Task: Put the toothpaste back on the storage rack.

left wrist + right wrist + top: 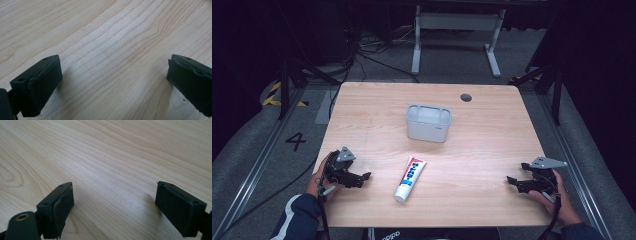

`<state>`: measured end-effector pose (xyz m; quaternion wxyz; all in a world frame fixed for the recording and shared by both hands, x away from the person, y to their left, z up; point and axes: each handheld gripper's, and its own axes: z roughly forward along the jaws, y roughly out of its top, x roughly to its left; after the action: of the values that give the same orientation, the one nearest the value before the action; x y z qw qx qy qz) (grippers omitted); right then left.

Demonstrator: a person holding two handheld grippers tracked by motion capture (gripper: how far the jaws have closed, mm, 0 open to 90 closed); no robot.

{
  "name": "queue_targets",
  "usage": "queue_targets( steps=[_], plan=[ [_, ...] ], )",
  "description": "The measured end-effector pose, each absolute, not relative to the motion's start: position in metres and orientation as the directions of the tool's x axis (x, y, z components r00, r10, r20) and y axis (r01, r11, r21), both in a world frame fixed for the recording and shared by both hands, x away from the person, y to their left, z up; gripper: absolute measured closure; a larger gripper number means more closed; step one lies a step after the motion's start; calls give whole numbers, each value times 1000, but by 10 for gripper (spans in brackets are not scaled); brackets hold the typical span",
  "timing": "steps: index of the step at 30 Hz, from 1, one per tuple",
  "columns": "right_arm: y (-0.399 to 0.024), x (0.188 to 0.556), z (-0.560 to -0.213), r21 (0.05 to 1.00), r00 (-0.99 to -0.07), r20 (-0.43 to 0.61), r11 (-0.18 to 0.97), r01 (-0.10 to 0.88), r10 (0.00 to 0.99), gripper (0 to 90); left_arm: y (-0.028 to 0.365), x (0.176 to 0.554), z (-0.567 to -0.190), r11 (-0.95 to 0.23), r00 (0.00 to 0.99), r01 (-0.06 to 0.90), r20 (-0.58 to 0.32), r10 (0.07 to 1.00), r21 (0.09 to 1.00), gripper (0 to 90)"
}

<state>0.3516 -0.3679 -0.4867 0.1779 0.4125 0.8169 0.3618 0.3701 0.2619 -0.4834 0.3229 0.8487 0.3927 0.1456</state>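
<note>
- Two claws sit low in the high view, one at each lower corner of the wooden tabletop [492, 130], each held in a person's hand.
- The left claw [362, 178] is at the lower left of that view, low over the wood and pointing toward the middle of the frame. In the left gripper view its jaws stand wide apart with bare wood grain between them; the left claw [113, 82] grips nothing.
- The right claw [513, 182] is at the lower right of the high view, also low over the tabletop and pointing toward the middle. In the right gripper view the jaws stand wide with bare wood between them, so the right claw [115, 205] is empty too.
- Between the two claws, at the lower middle of the high view, a toothpaste tube [410, 178] lies flat on the tabletop, its white cap toward the bottom edge of the frame and its crimped end tilted up and slightly right. It is nearer the left claw than the right, touching neither.
- Just above the tube, at the centre of the frame, a grey box [428, 122] with an open top stands upright, apart from the tube.
- Farther up, toward the upper right of the tabletop, there is a small dark round hole [466, 97].
- Beyond the tabletop, at the top of the frame, a white frame [457, 35] stands on the grey floor [377, 70].
</note>
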Motion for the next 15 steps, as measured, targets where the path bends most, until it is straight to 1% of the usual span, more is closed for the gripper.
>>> queue_targets(
  steps=[5, 10, 11, 12, 15],
  plan=[
    [-368, 352, -487, 738, -596, 8, 398, 545, 803, 156, 262, 371, -483, -492, 662, 563, -7, 749, 664, 4],
    [-368, 352, -487, 738, -596, 8, 398, 545, 803, 156, 260, 370, -483, -489, 655, 572, -8, 755, 658, 5],
    [-368, 352, -487, 738, -596, 8, 398, 545, 803, 156, 260, 371, -482, -502, 659, 563, 10, 752, 656, 4],
    [-368, 352, -487, 738, -597, 8, 398, 545, 802, 156, 258, 370, -482, -488, 646, 583, -6, 764, 650, 4],
    [-368, 352, -487, 737, -598, 9, 399, 545, 801, 156, 257, 369, -480, -483, 629, 604, -6, 778, 634, 8]
  ],
)
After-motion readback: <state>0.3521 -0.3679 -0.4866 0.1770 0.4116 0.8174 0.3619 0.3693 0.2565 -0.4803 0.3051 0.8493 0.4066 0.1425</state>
